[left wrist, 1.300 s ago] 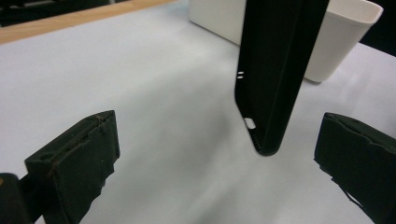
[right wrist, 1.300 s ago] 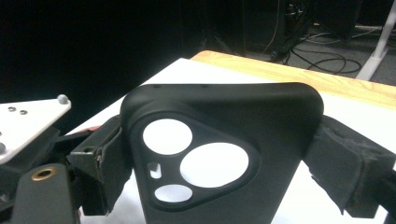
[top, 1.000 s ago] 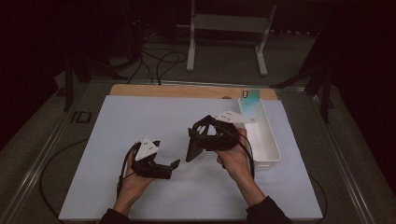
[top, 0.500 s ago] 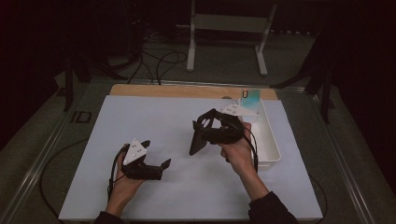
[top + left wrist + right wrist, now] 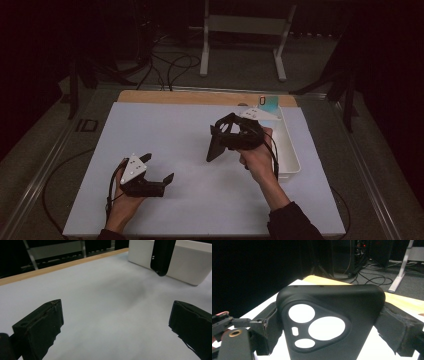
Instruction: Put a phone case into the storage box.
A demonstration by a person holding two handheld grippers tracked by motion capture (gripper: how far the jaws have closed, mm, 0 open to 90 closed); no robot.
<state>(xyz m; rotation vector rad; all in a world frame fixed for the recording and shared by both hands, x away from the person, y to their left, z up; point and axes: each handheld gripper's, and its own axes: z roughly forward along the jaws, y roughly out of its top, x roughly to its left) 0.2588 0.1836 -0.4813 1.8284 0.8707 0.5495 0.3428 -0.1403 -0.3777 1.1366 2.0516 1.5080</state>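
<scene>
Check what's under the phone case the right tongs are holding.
Bare white table mat. The phone case hangs in the air, clamped in the right tongs, left of the white bin. The mat beneath it shows bare in the left gripper view; nothing is hidden there.

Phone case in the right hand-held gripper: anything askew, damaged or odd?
Nothing stands out. The phone case sits squarely between the right hand-held gripper's pads, intact, with clean camera cutouts, above the mat left of the bin.
</scene>
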